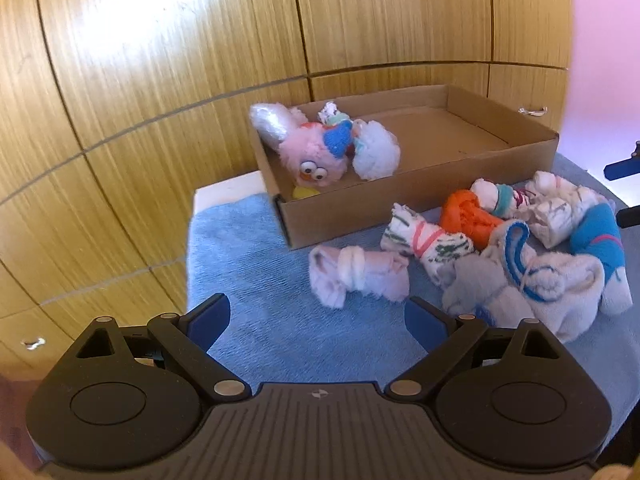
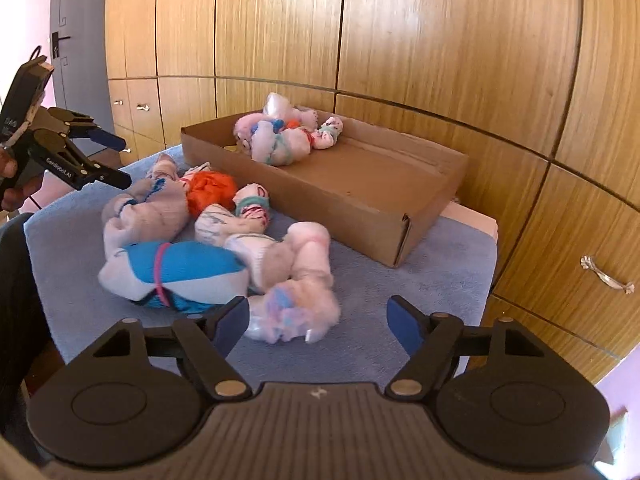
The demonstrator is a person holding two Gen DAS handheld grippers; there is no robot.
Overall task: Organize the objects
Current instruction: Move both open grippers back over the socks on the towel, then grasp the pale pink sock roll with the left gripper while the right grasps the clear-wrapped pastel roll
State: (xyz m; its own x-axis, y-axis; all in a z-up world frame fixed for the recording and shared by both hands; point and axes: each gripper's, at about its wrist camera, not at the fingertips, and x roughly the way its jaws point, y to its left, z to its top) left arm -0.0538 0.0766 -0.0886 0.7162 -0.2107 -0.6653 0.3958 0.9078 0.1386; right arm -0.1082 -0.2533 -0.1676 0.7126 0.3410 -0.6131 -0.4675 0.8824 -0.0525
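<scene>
Several rolled sock bundles lie in a pile on a blue towel (image 1: pixel 248 272). A cardboard box (image 1: pixel 400 204) behind them holds a pink fluffy toy (image 1: pixel 308 152) and a white bundle (image 1: pixel 376 148). My left gripper (image 1: pixel 316 320) is open just short of a pale pink rolled sock (image 1: pixel 356 276), nothing between its fingers. My right gripper (image 2: pixel 318 324) is open around a fluffy pink-and-blue bundle (image 2: pixel 296 312), which lies by the left finger and clear of the right one. A blue-and-white sock (image 2: pixel 180 268) and an orange sock (image 2: pixel 210 192) lie beyond. The left gripper (image 2: pixel 120 160) shows at the left edge.
Wooden cupboard doors stand close behind the box, with a metal handle (image 2: pixel 608 276) at lower right. The towel ends at the table's edge (image 1: pixel 224 196) left of the box. The far half of the box (image 2: pixel 360 184) has bare floor. A person's hand (image 2: pixel 8 176) holds the left gripper.
</scene>
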